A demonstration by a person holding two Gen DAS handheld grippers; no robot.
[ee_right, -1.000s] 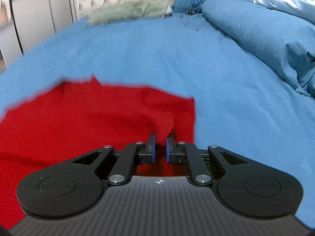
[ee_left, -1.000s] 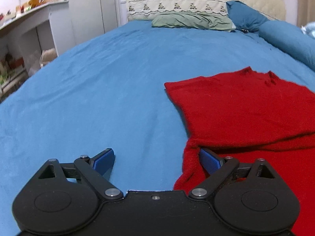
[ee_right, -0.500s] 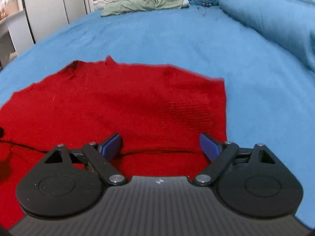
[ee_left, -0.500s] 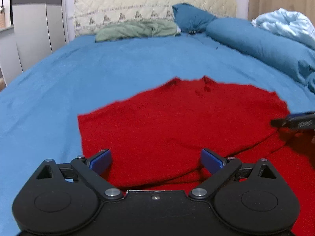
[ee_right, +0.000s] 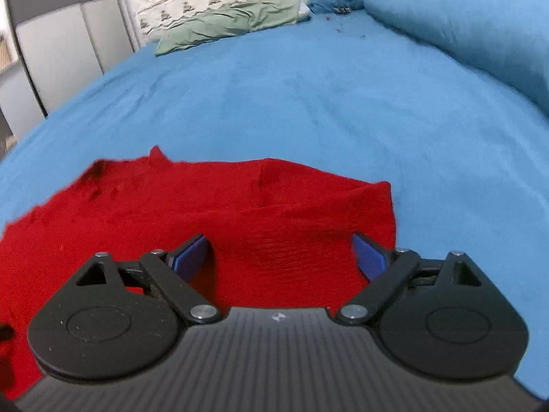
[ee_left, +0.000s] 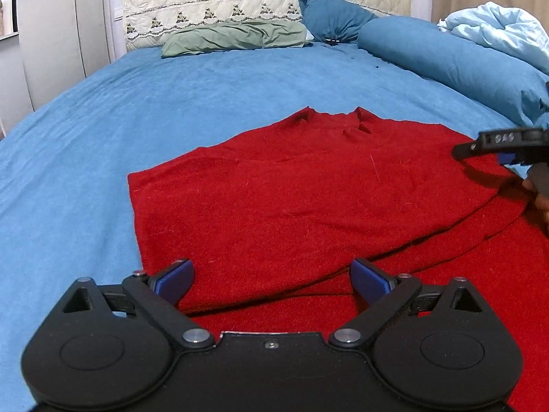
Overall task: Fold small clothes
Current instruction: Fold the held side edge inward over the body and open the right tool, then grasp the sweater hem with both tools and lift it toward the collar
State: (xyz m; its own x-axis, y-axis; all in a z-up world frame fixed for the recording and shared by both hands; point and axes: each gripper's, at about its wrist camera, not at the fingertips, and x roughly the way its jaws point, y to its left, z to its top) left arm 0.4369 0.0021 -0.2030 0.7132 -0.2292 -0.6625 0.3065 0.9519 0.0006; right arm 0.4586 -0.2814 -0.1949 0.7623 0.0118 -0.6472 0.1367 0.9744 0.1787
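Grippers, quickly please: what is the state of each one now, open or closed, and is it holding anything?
Left gripper: open, holding nothing, above the red sweater.
Right gripper: open, holding nothing, above the sweater.

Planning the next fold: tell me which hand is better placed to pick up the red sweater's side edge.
Right, probably. The right gripper hangs open with the red sweater's side edge just beside its fingers. The left gripper, also open, sits over the folded middle, with the opposite edge just outside its fingers.

Bright, even room light, soft shadows.
Fisheye bends the edges, corners go black; the right wrist view is smeared, worst toward twelve o'clock.
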